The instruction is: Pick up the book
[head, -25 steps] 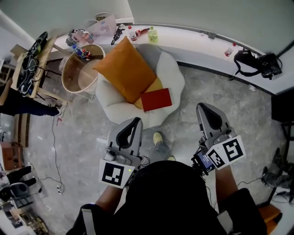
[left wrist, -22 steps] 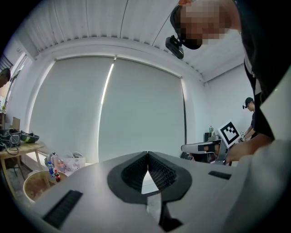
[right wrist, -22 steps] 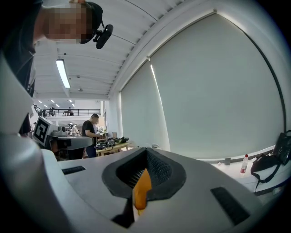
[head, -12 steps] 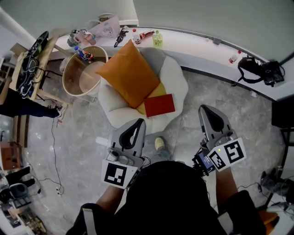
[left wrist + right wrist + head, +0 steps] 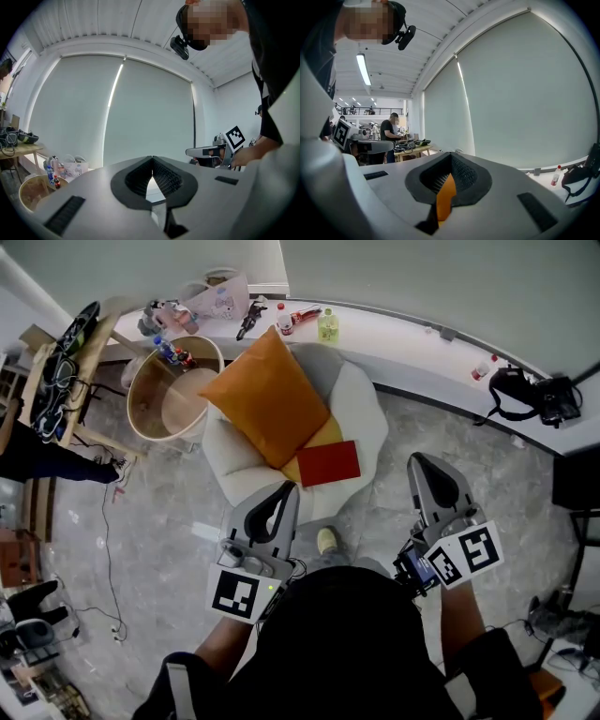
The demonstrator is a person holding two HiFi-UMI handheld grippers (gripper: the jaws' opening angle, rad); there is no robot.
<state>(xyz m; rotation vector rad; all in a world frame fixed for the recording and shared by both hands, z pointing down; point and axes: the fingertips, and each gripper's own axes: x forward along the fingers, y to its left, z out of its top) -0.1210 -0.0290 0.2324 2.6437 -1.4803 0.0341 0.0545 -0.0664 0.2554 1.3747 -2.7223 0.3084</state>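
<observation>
We held the left gripper at the lower centre of the head view and the right gripper at the lower right. Both pointed up the frame toward a white armchair. The red book lay flat on the chair's seat, near the middle of the frame. Its upper edge rested against a yellow cushion, which sat under a large orange cushion leaning on the backrest. The book was above both grippers in the frame, nearer the left one, and touched by neither.

In the left gripper view the jaws met tip to tip with nothing between them. In the right gripper view the jaws were likewise pressed together and empty, and only a sliver of orange showed through the slot below their tips.

A round wooden tub stood just left of the chair in the upper left. A curved white ledge ran along the top and carried a green bottle.
</observation>
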